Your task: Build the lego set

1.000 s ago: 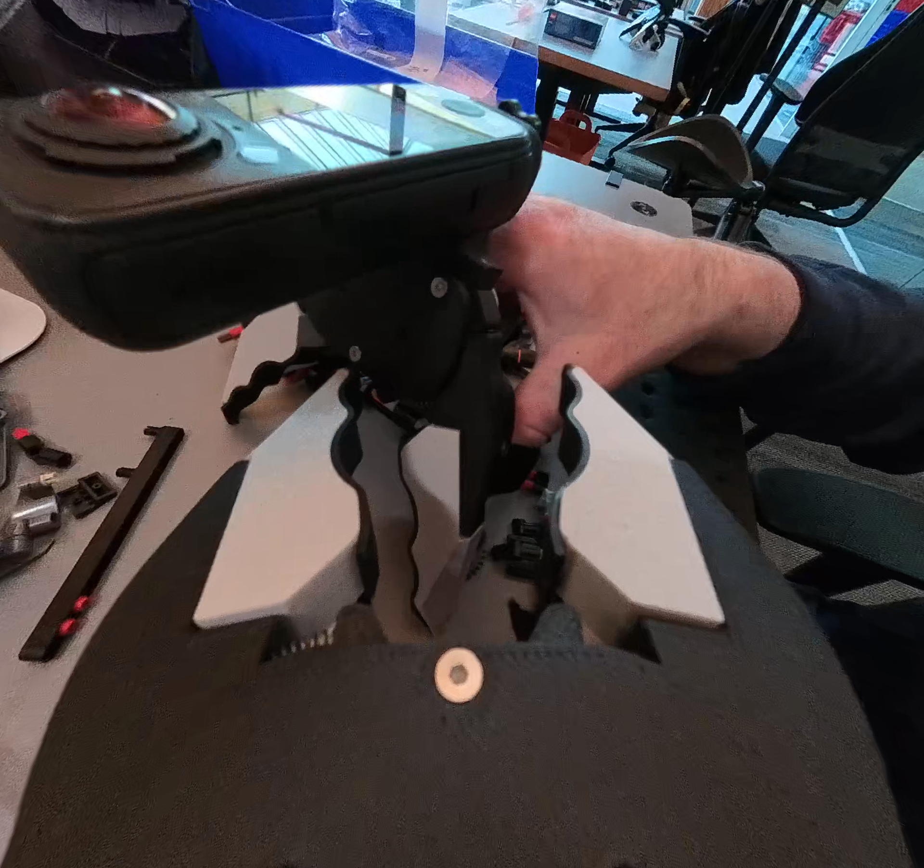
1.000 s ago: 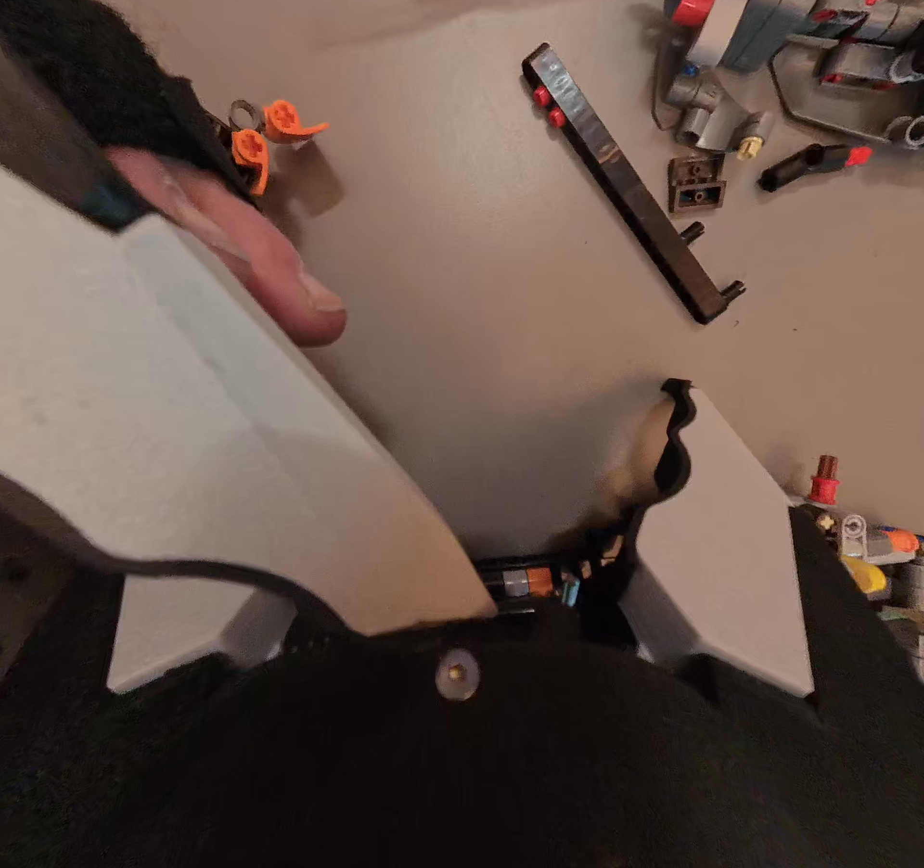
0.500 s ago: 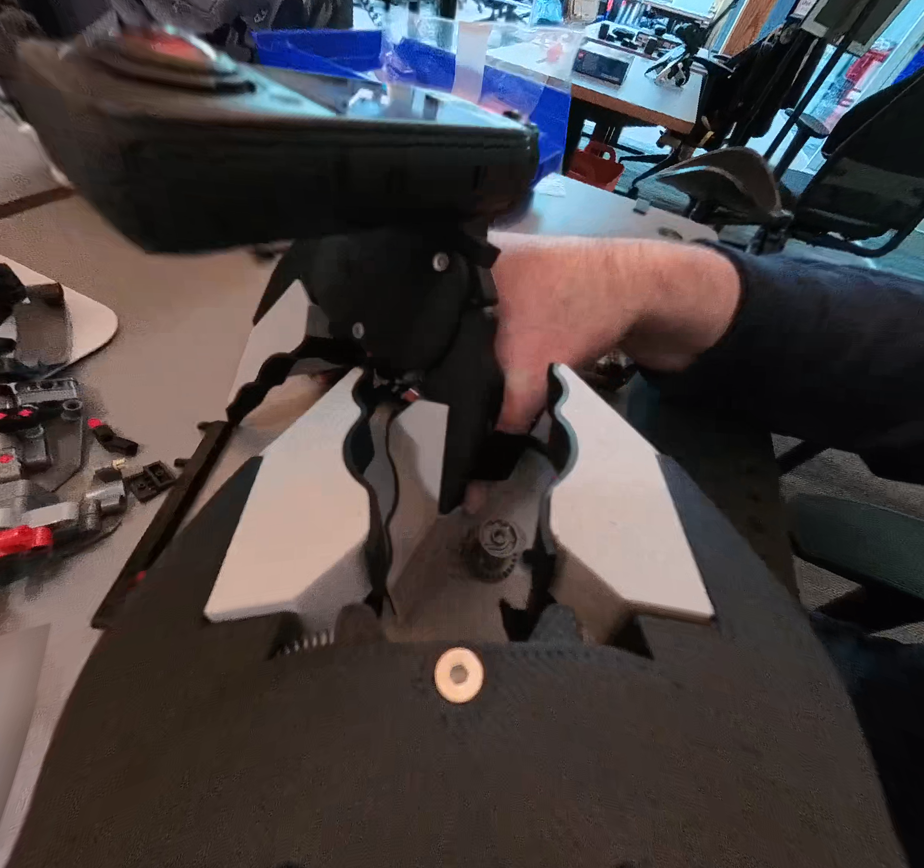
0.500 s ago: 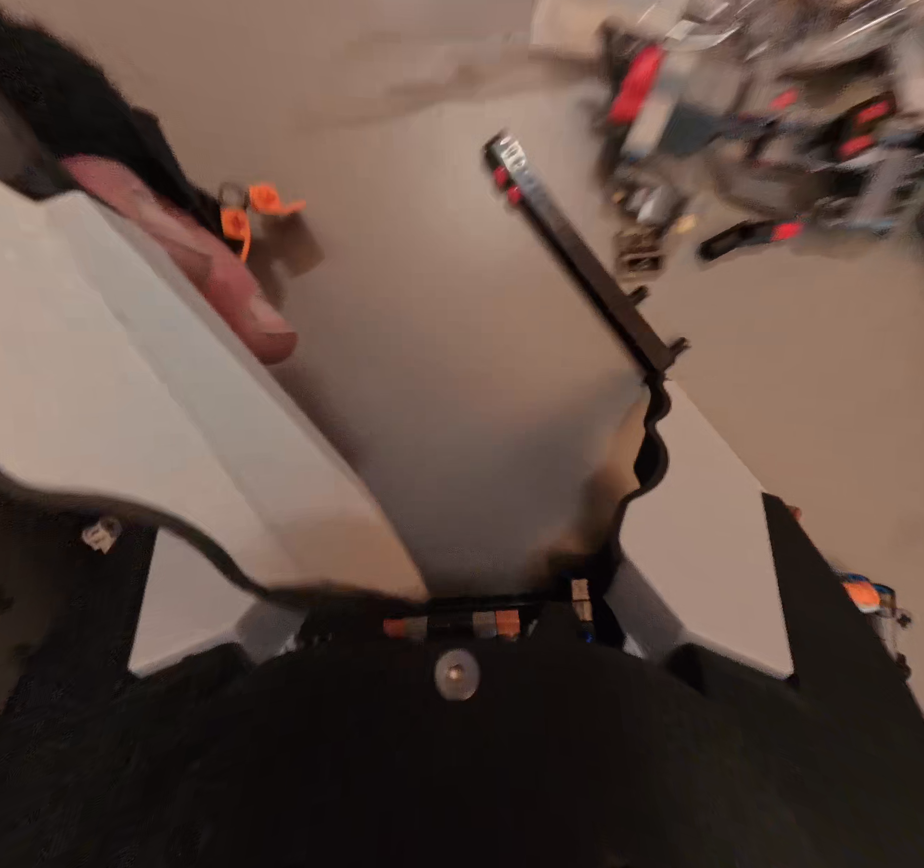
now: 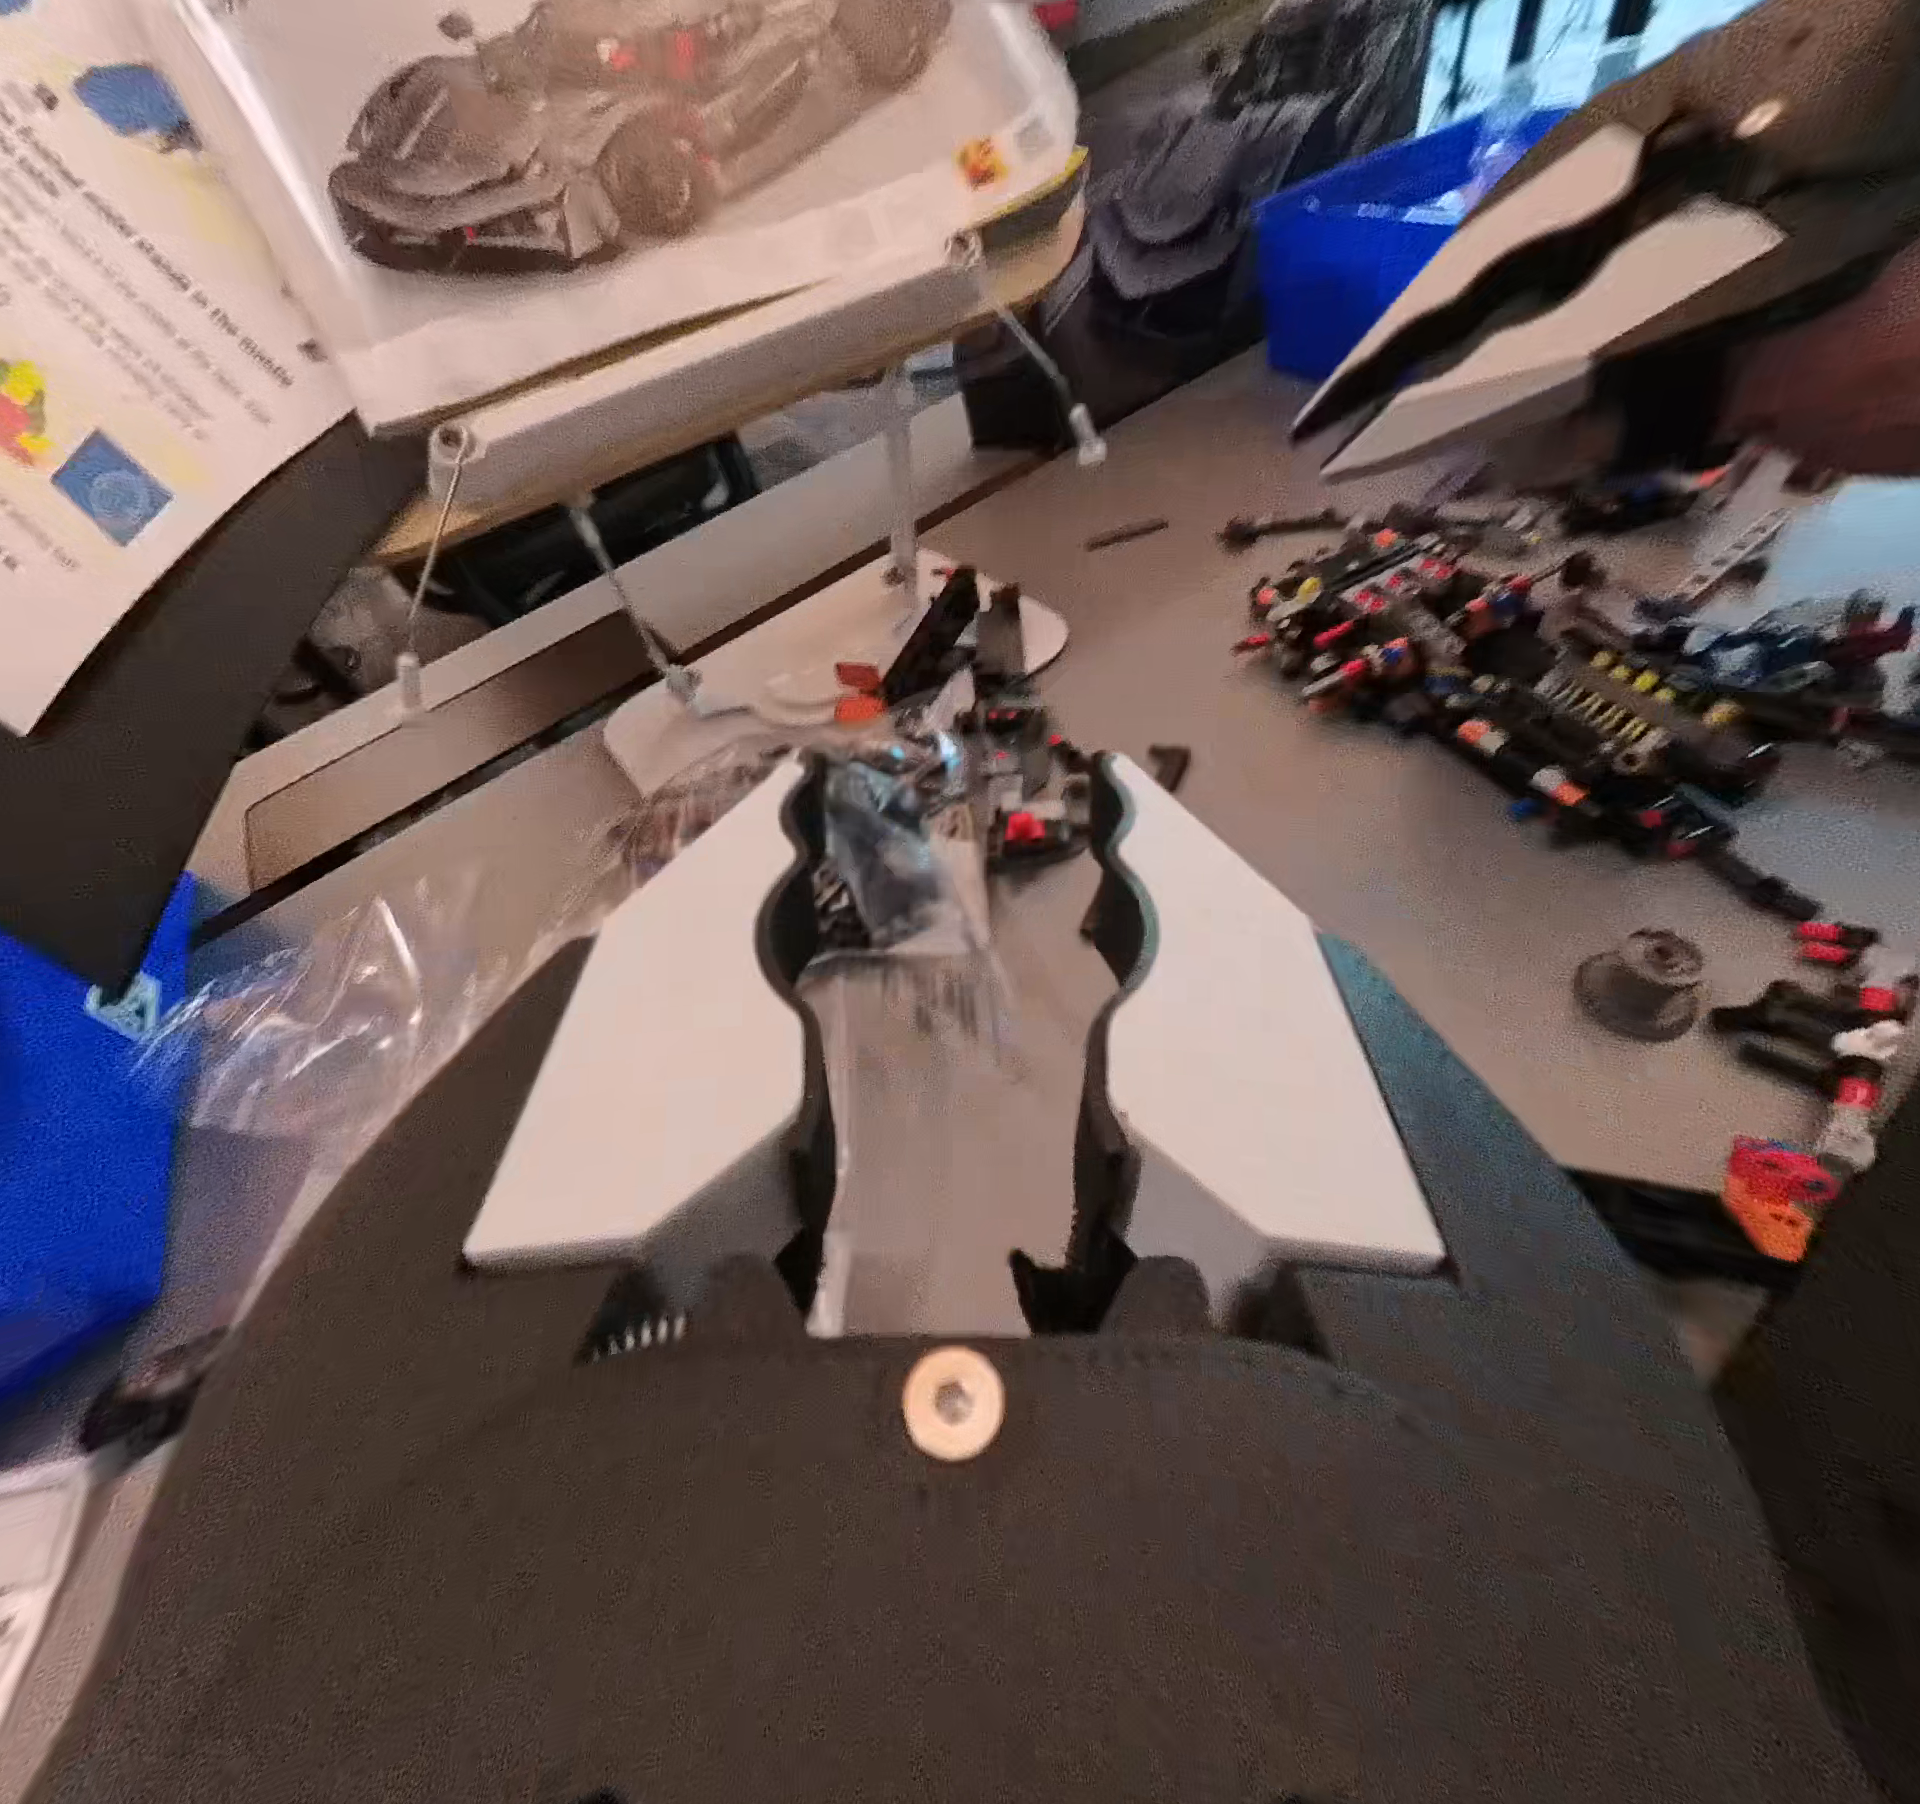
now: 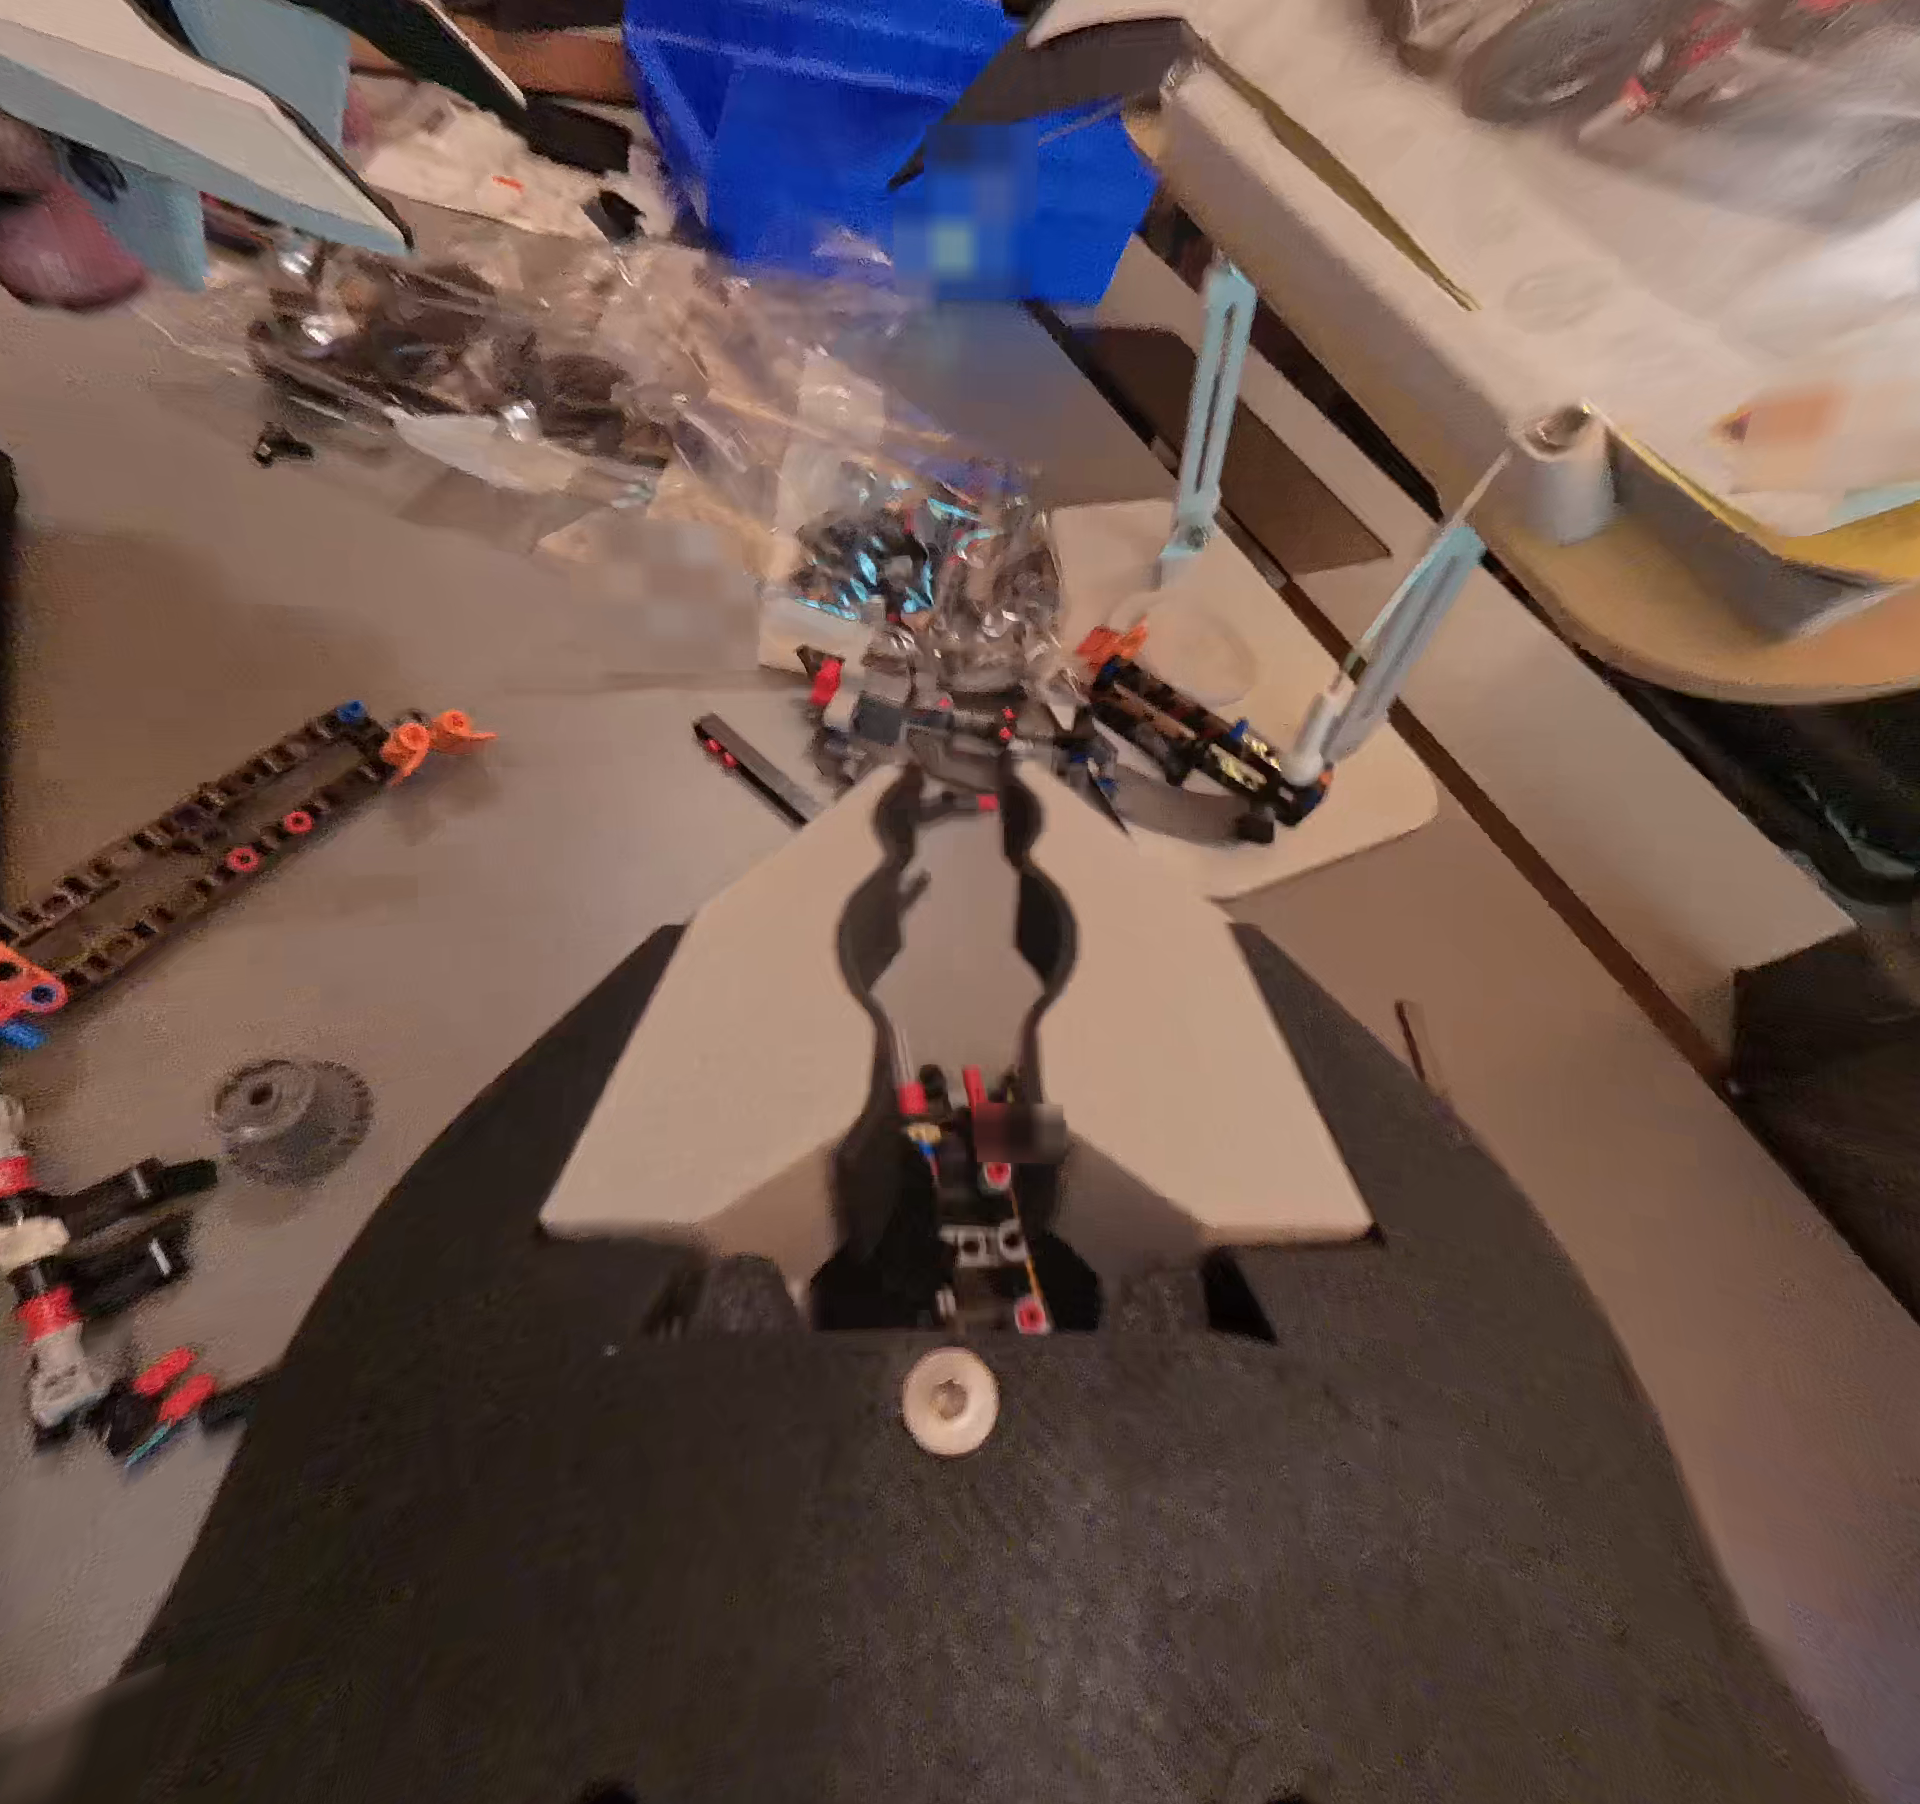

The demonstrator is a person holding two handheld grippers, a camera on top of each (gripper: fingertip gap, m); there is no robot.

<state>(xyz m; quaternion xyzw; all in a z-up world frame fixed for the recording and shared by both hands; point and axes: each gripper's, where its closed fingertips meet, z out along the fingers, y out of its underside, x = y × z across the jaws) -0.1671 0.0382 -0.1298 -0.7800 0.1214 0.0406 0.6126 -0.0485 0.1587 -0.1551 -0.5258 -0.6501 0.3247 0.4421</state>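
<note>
My left gripper (image 5: 951,778) is open, with its jaws wide apart. A small clear bag of dark parts (image 5: 883,861) lies on the table and shows between its fingers, by the left pad; the right pad stands clear of it. The bag also shows in the right wrist view (image 6: 925,549). My right gripper (image 6: 956,788) hovers with its jaws only narrowly apart, and nothing shows between the tips. It also shows in the left wrist view (image 5: 1320,440). Below it lies the long black lego chassis (image 5: 1538,694), seen through the jaw base (image 6: 966,1204). A small grey-black sub-assembly (image 6: 935,715) lies beyond the right fingertips.
An open instruction booklet (image 5: 623,92) rests on a wire stand at the back. There is a blue bin (image 6: 862,92), a large clear bag (image 6: 468,372), a grey gear (image 6: 291,1115), a black beam frame with orange parts (image 6: 187,850) and loose pins. My left gripper (image 6: 457,180) shows at the top left. The left gripper's tips are roughly 20 cm from the right gripper's. From the right gripper's tips to the grey gear (image 6: 291,1115) is close to 15 cm. It is also in sight in the left wrist view (image 5: 1648,950).
Both grippers have drawn apart and tipped up from close over the table. The left finger no longer fills the right view. The right jaws have narrowed from wide apart.
</note>
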